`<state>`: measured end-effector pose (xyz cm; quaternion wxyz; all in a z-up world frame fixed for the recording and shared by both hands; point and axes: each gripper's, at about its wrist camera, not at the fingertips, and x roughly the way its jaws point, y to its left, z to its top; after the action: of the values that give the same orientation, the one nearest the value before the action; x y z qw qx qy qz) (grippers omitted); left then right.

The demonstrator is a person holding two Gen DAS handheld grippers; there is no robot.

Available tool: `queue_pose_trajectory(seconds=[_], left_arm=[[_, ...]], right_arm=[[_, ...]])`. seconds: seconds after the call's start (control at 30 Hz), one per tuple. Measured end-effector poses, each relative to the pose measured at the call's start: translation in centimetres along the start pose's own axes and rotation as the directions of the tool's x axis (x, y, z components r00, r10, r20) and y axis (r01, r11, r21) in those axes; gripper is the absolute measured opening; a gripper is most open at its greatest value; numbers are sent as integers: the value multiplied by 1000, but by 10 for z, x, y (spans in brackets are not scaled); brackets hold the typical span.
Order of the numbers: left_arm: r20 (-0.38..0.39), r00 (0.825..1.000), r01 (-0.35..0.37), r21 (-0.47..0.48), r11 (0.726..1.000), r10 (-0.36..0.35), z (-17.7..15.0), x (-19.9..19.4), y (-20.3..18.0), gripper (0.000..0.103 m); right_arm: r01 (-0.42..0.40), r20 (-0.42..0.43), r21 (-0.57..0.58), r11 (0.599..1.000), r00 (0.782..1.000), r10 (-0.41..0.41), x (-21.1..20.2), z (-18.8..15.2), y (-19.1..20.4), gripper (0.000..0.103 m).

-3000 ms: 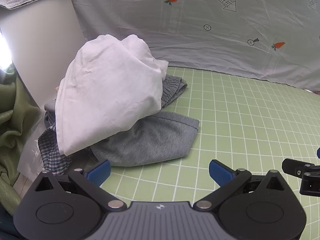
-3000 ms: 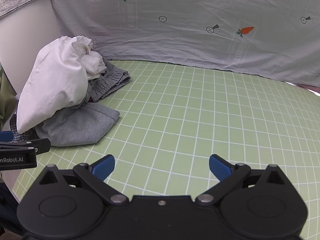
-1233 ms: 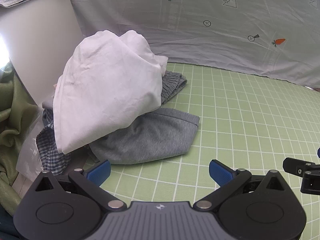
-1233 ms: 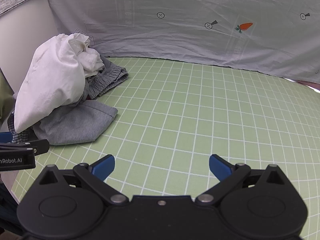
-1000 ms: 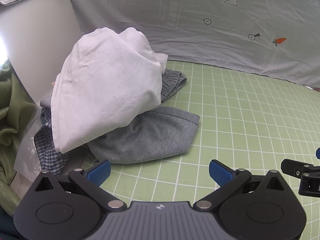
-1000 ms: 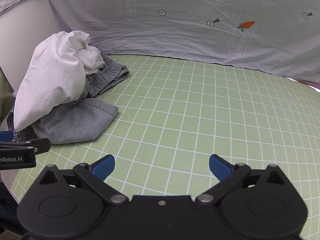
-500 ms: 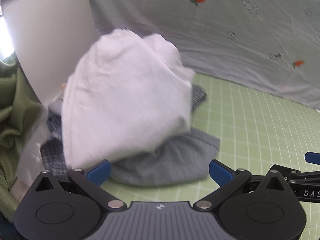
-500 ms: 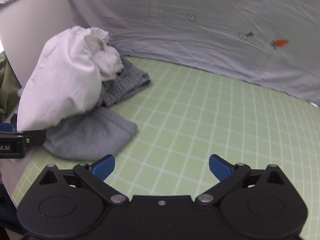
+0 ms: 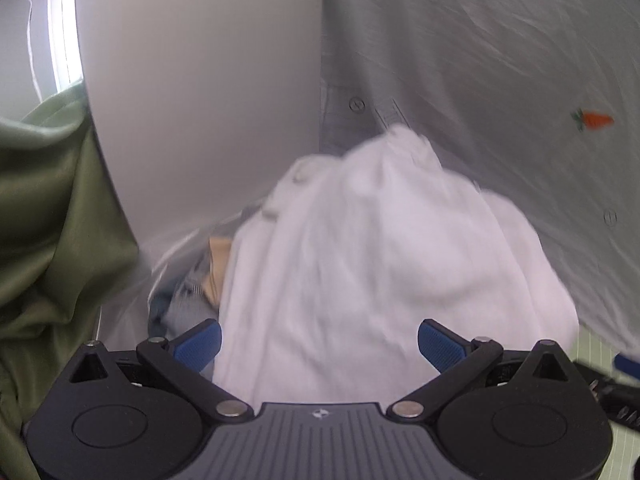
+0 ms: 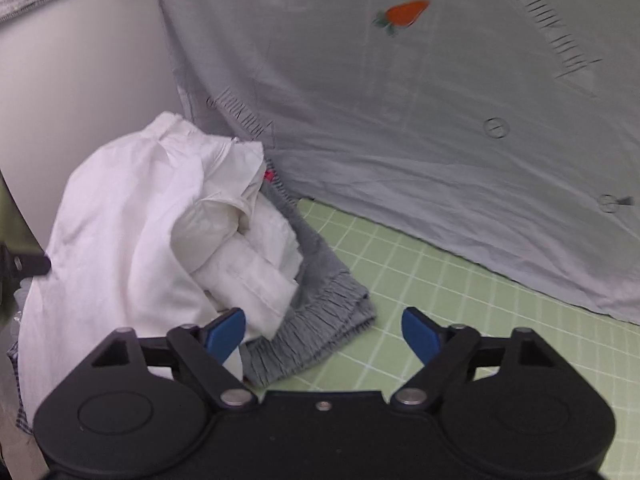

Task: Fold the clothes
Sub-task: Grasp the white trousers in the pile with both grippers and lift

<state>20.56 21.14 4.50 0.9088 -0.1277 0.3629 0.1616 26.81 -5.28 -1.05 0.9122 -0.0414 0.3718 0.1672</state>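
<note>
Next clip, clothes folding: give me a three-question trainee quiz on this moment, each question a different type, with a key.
1. True or false: the left gripper is shut on the crumpled white garment.
2. Multiple choice: in the right wrist view, what lies under the right side of the crumpled white garment? A) a grey garment with a gathered elastic band; B) a red towel; C) a cardboard box.
3. Fill in: the pile sits on a light green mat printed with a white ____.

Key: 1. False; both the left gripper and the right gripper are open, the left framing the white cloth. 2. A. 3. Grid.
</note>
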Motion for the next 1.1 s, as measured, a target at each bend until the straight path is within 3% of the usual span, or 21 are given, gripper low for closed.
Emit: queue_pose_trajectory(seconds=[0.17, 0.3, 0.4, 0.47, 0.53, 0.57, 0.63, 0.73, 0.87, 0.93, 1.0, 1.1], left_arm=[[2, 994, 110, -47, 993, -110, 33, 37, 5, 103], [-43, 978, 200, -120, 972, -206, 41, 70, 1, 103], [-52, 980, 184, -151, 971, -193, 35, 76, -6, 99], [-35, 983, 171, -151, 974, -178, 32, 72, -11, 89], [-13, 987, 159, -158, 975, -163, 28, 63, -12, 68], [-3, 988, 154, -160, 975, -157, 27, 58, -11, 61], [18, 987, 160, -160, 974, -159, 24, 48, -9, 38], [40, 982, 189, -139, 972, -185, 17, 28, -12, 22], [67, 969, 244, -88, 966, -238, 3, -7, -29, 13], [70, 953, 297, -47, 954, -293, -10, -32, -46, 12], [53, 934, 354, 1, 935, -354, -29, -56, -70, 11], [-23, 890, 456, 58, 888, -456, -71, -77, -115, 11]], right_arm=[[-100, -63, 7, 995, 993, 100, 50, 14, 10, 80], [-184, -97, 41, 982, 977, 187, 72, 14, 12, 74], [-273, -103, 100, 957, 954, 283, 77, 9, 5, 44], [-270, -99, 82, 959, 956, 277, 73, 5, 4, 10], [-269, -54, 68, 961, 960, 273, 58, 2, 1, 4], [-269, -31, 61, 961, 962, 271, 51, 0, -1, 4], [-267, 14, 46, 962, 964, 267, 36, -3, -4, 3], [-264, 82, 25, 964, 962, 261, 14, -8, -9, 3], [-166, 154, -45, 985, 973, 171, -23, -25, -12, 3], [-106, 190, -62, 992, 975, 116, -46, -39, -19, 3], [-50, 221, -49, 998, 973, 60, -72, -56, -32, 3], [70, 227, 30, 997, 971, -75, -107, -90, -68, 3]])
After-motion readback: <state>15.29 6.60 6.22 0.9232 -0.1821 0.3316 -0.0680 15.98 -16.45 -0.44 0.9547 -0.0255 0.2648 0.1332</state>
